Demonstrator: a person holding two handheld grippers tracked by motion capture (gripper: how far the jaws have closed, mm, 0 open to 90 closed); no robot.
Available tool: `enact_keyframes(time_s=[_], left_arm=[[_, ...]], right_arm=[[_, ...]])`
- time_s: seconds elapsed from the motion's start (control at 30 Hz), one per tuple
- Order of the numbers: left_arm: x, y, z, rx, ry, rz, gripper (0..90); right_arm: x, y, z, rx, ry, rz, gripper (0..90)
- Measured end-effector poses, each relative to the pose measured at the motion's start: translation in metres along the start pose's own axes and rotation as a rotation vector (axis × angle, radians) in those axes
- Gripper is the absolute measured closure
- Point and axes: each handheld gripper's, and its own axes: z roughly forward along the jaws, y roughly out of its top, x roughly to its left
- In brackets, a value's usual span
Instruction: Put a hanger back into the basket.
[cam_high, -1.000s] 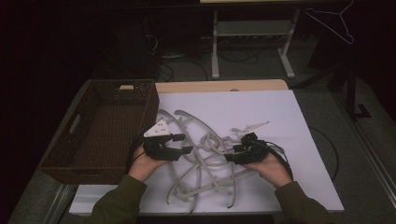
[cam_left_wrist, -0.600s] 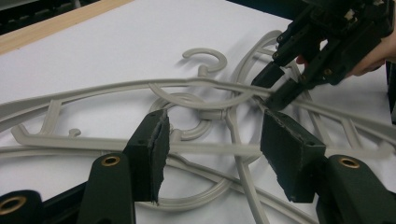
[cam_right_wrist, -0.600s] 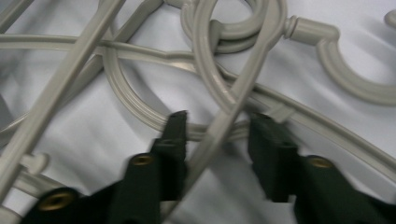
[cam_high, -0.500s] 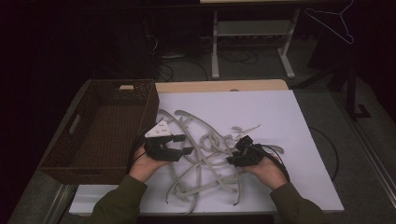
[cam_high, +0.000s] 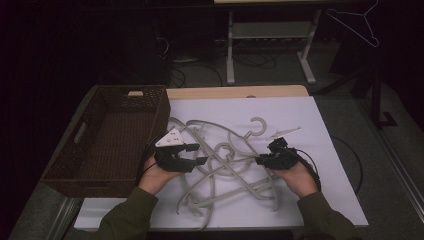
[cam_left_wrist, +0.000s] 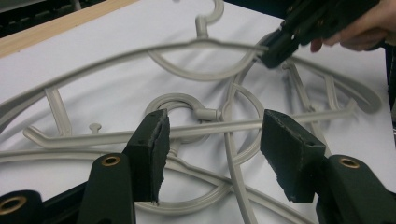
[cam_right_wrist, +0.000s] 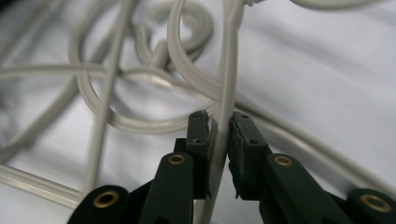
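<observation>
Grey plastic hangers (cam_high: 225, 165), thin and curved, lay tangled on the white tabletop (cam_high: 320, 150). Right tongs (cam_right_wrist: 218, 122) had just been closing and pinched one slim bar; left tongs (cam_left_wrist: 212, 140) hung spread above them. Farther left sat a woven brown basket (cam_high: 107, 145).

far hangers (cam_right_wrist: 140, 42) blurred in right gripper view, gripped hanger bar (cam_right_wrist: 223, 126) cut off at bottom edge, basket (cam_high: 107, 137) interior too dark to read
</observation>
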Motion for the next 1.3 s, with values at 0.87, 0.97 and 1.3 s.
enact_keyframes(time_s=[0.87, 0.97, 1.3], left_arm=[[-0.003, 0.042, -0.016, -0.007, 0.065, 0.136, 37.8], [-0.002, 0.045, -0.014, 0.014, 0.068, 0.149, 38.8], [-0.006, 0.040, -0.012, 0.091, 0.088, 0.206, 62.1]], right_arm=[[0.013, 0.016, -0.047, -0.102, 0.216, -0.367, 81.9], [0.014, 0.021, -0.053, -0.102, 0.239, -0.397, 81.9], [0.017, 0.025, -0.052, -0.083, 0.280, -0.446, 81.8]])
